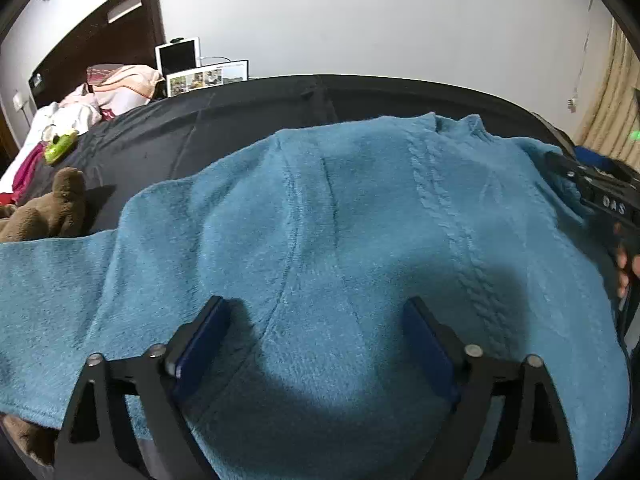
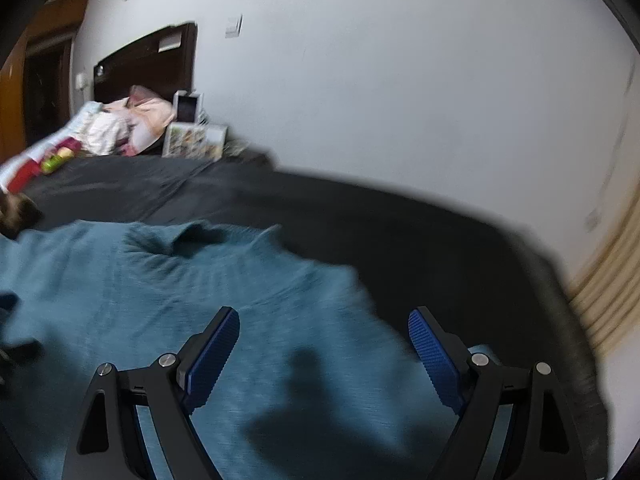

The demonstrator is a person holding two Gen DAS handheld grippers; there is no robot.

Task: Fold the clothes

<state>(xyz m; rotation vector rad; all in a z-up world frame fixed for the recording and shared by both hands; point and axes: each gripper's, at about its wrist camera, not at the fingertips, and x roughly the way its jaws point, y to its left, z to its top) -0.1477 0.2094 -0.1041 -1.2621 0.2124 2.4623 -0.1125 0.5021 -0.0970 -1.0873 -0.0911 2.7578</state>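
A fuzzy teal-blue sweater (image 1: 340, 220) lies spread flat on a dark bed cover (image 1: 208, 120), one sleeve running out to the left. My left gripper (image 1: 316, 316) hovers low over the sweater's near part, jaws wide open with only fabric below them. In the right wrist view the same sweater (image 2: 160, 288) is blurred, its collar toward the far side. My right gripper (image 2: 324, 328) stands open above the sweater's right edge, nothing between its blue pads. The right gripper's black body and a hand (image 1: 616, 224) show at the left view's right edge.
A brown plush toy (image 1: 52, 208) sits on the bed left of the sleeve. Pillows and piled clothes (image 1: 116, 88), a green toy (image 1: 60, 146), a photo frame (image 1: 206, 78) and a dark headboard (image 1: 100, 32) lie at the far left. A white wall runs behind; curtains (image 1: 612, 92) hang right.
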